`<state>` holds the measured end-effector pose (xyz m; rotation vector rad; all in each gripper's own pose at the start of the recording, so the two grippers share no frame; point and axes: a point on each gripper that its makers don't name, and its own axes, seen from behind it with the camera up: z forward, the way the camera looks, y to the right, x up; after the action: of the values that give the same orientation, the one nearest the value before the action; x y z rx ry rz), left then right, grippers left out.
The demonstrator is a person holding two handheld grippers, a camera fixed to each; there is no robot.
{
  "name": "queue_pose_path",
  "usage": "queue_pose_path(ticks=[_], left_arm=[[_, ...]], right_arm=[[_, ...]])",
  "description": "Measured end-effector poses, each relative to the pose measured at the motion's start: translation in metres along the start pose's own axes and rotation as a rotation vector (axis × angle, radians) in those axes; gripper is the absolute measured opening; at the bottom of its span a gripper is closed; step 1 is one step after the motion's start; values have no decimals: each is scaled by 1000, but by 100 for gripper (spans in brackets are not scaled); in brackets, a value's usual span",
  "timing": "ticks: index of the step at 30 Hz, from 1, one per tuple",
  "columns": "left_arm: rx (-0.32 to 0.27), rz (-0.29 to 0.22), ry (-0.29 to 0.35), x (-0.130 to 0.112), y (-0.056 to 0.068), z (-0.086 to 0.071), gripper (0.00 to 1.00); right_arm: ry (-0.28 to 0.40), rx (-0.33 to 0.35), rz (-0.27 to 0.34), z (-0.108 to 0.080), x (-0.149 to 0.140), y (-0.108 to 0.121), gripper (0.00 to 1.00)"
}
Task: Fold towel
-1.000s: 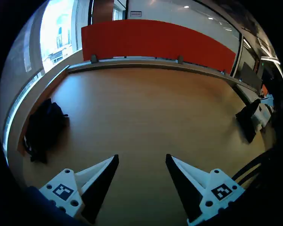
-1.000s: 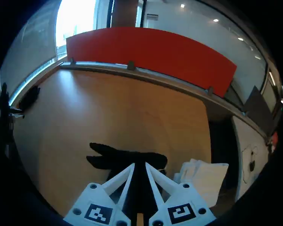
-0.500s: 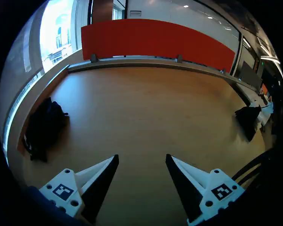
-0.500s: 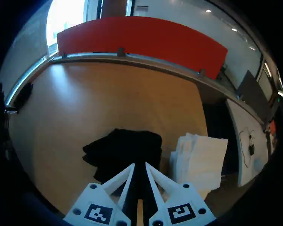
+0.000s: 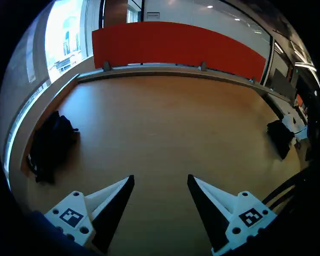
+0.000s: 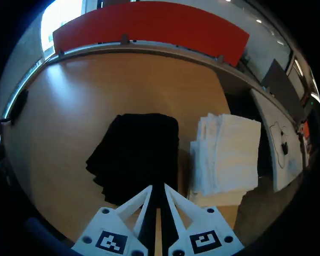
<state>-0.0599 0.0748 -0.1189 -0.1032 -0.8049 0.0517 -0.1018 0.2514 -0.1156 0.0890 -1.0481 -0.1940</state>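
Left gripper [image 5: 160, 177] sits low over the light wooden table [image 5: 168, 119], level and aimed at the long red partition panel [image 5: 177, 42], its white fingers spread wide apart with bare wood between them. A black bag [image 5: 47, 145] slumps at the table's left edge. Right gripper [image 6: 158, 186] tips downward, fingers squeezed almost together, clamped on the near edge of the black folded towel [image 6: 136, 153]. The towel lies flat on the table, just beside a stack of white folded cloths [image 6: 226, 155] on its right
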Motion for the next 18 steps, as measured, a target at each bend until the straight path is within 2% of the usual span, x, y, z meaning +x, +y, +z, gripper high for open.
queue_pose_path(ticks=[6,18], left_arm=[[5,2,-2,-1,-1,0,92],[16,8,-2,-1,-3,-1,92]], right_arm=[[-41,-11,21,12,-18,2,4],[-81,-44,92,37,-38,7,4]])
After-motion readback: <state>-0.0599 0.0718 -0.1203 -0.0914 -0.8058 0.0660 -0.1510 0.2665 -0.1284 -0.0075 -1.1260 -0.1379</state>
